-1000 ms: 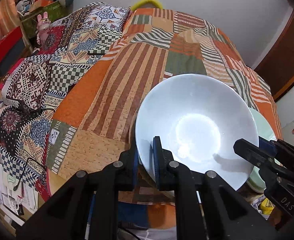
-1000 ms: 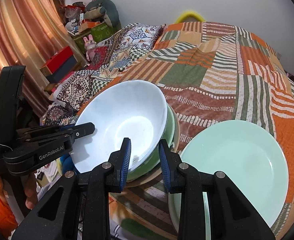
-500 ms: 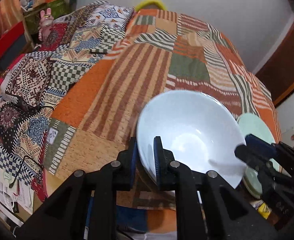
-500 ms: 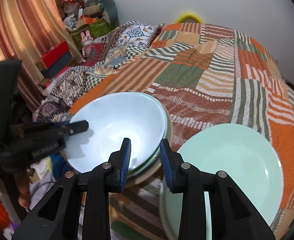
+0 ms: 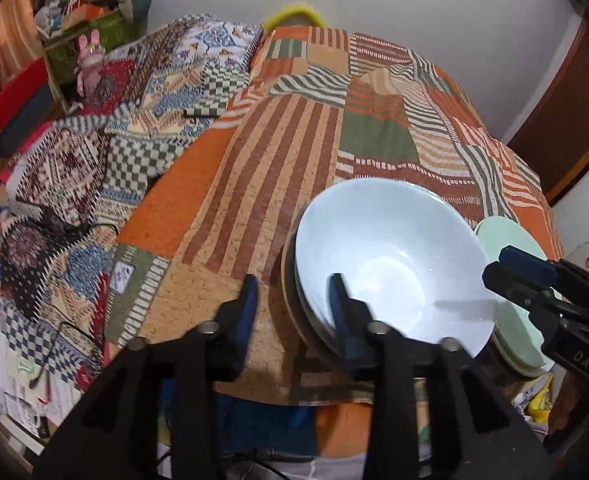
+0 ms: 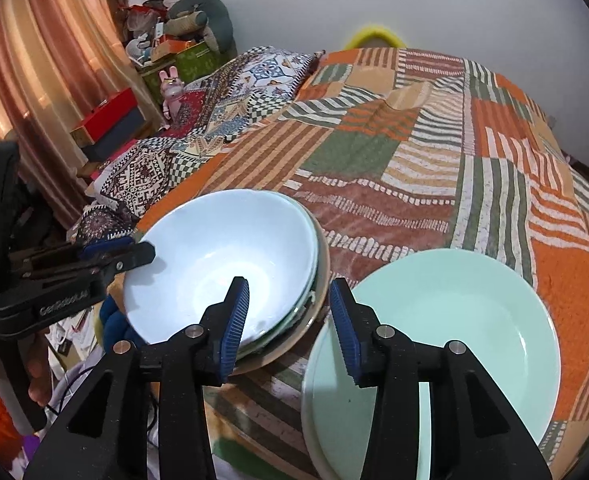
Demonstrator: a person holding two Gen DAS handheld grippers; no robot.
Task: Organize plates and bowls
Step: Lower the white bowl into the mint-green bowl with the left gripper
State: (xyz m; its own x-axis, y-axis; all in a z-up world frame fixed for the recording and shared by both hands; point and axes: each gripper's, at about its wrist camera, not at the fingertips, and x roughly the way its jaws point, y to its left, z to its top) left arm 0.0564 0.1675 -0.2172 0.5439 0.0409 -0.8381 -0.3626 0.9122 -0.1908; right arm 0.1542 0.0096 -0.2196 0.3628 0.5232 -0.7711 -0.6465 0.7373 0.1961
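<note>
A white bowl [image 5: 390, 256] rests nested on top of a stack of bowls [image 6: 319, 276] at the near edge of the bed. My left gripper [image 5: 292, 304] is open, its jaws astride the bowl's near-left rim without gripping it. My right gripper [image 6: 290, 320] is open too, its jaws astride the stack's right rim. The white bowl also shows in the right wrist view [image 6: 222, 260]. Pale green plates [image 6: 446, 336] lie stacked just right of the bowls, and show in the left wrist view [image 5: 506, 240].
A patchwork bedspread [image 6: 414, 152] covers the bed. Patterned pillows [image 5: 106, 148] lie at the left. Boxes and toys [image 6: 166, 60] stand by the curtain. Papers and cables [image 5: 22, 360] lie on the floor at the left.
Both grippers held the white bowl's rim and lowered it onto the stack. Now both have opened and let go; the bowl sits level in the stack.
</note>
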